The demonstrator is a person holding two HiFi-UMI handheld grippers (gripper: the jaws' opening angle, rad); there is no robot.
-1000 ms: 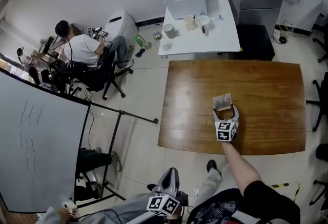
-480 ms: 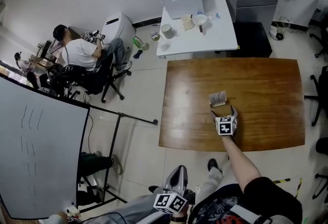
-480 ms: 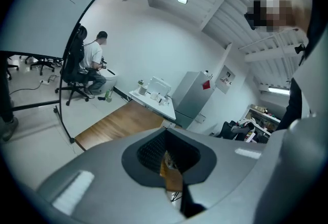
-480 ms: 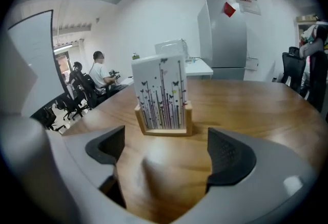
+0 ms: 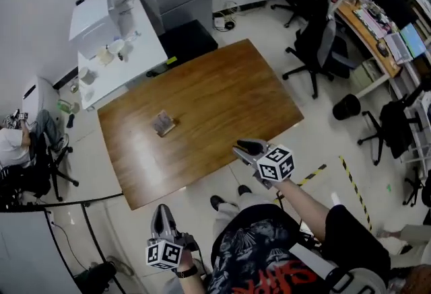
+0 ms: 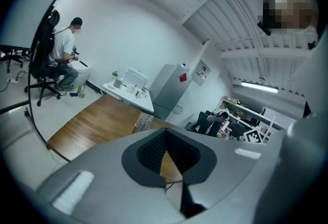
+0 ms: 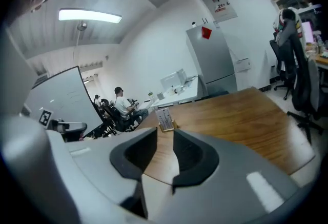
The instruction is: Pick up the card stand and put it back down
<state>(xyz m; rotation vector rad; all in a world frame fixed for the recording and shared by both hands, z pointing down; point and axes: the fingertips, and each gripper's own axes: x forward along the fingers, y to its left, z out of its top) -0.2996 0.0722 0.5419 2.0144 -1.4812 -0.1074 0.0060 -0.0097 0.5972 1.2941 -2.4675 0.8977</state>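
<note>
I'm looking down on an office floor with a wooden table [image 5: 202,111] set at a slant in the middle. The card stand [image 5: 163,123] sits on it toward the table's 9 o'clock side, untouched.

My right gripper [image 5: 244,148] hangs off the table's near edge, with the stand at about 10 o'clock from it and well apart. Its jaws are closing, down to a narrow slot with nothing in it. My left gripper [image 5: 160,213] is lower, over the floor at 6 o'clock of the stand, its tips pressed together on nothing.

The right gripper view shows what the head view cannot: the stand [image 7: 165,119] is upright, its printed card face turned toward that gripper, its long axis running 9 to 3 across the view. The left gripper view catches only the stand's [image 6: 143,123] upper part over the jaw body.
</note>
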